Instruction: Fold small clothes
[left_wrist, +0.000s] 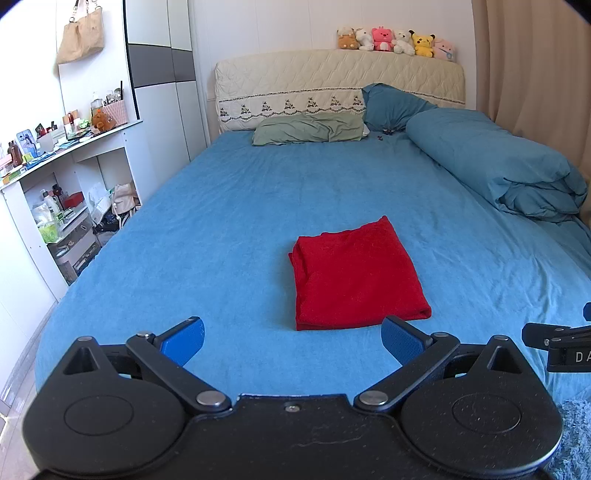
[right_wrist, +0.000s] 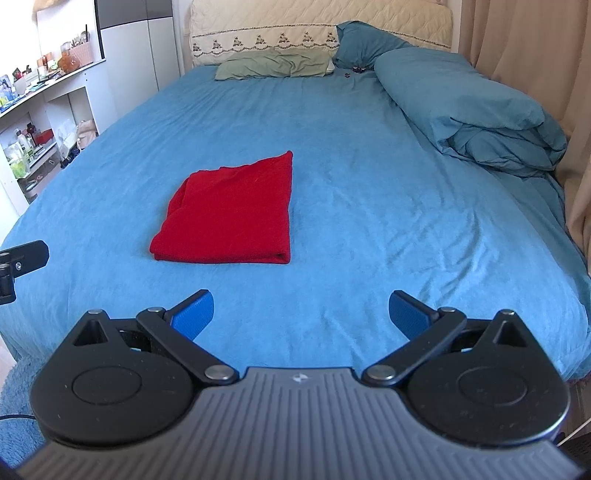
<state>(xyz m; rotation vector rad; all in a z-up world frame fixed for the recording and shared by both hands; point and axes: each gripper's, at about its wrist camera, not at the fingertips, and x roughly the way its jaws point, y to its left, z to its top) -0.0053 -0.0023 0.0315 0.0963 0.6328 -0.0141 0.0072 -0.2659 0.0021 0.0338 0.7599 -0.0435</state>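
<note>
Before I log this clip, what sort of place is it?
A bedroom: a bed with a blue sheet, a green pillow against the quilted headboard, and plush toys lined along its top. A folded red garment lies on the bed.

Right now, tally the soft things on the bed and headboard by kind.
Red cloth: 1
Pillows: 2, green and blue
Duvet: 1
Plush toys: 6, in a row on the headboard
Total: 10
</note>
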